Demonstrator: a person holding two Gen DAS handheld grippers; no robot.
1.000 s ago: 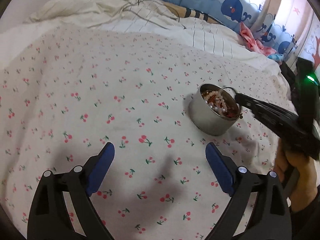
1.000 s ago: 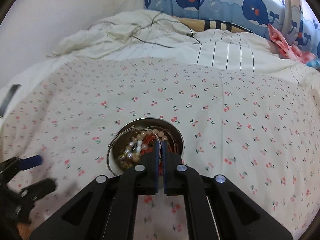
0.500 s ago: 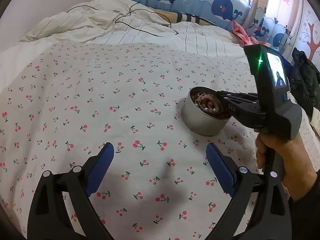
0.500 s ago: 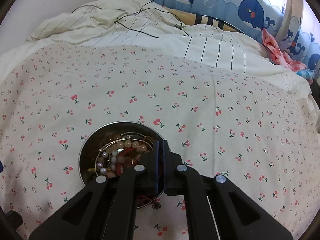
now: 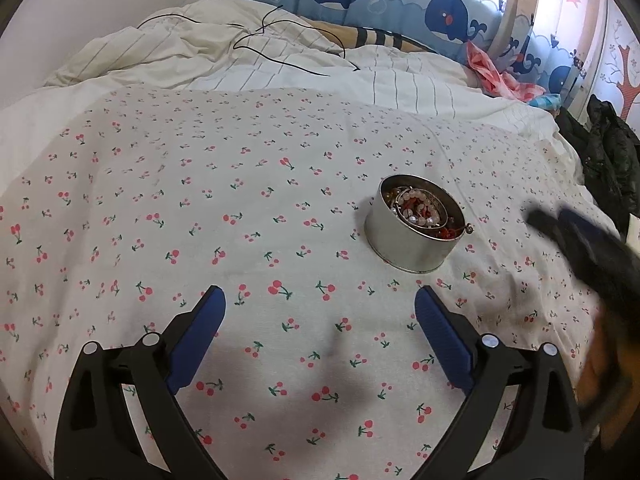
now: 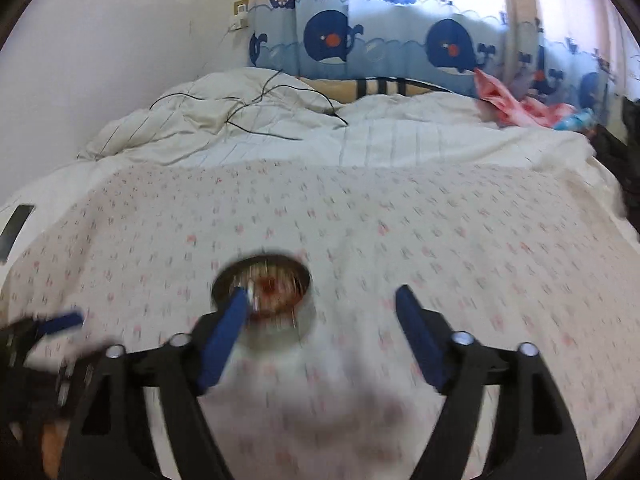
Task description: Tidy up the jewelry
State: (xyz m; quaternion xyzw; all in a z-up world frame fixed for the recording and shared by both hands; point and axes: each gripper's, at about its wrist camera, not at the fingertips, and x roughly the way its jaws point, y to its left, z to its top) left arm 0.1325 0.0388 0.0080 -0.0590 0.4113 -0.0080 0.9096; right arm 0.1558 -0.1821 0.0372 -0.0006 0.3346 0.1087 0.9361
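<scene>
Hovering, left gripper [image 5: 320, 304]: its jaws stand spread wide above the cherry-print sheet [image 5: 200, 208], nothing between the blue pads [image 5: 196, 336]
Right gripper [image 6: 320, 300]: released, its jaws have just been opening; nothing is gripped between them, though the left pad overlaps the tin's near rim in the right wrist view, which is blurred
Right gripper seen from the left wrist: a dark smear [image 5: 592, 248] at the right edge, beside the tin and apart from it
Tin [image 5: 416, 228]: a round metal tin standing upright on the sheet, ahead of the left gripper and a little to its right
Jewelry [image 5: 420, 212]: heaped inside the tin, pale pearl-like beads, red pieces and thin metal hoops; one small metal charm hangs over the rim on the right side
Bed further back: a rumpled white striped duvet [image 5: 248, 60] beyond the sheet, with a thin black cable [image 5: 280, 56] looping across it
Far right: a pink cloth [image 5: 496, 76] and dark clothing [image 5: 608, 148] at the bed's edge
Farthest: a blue curtain with whales [image 5: 400, 4] behind the bed
</scene>
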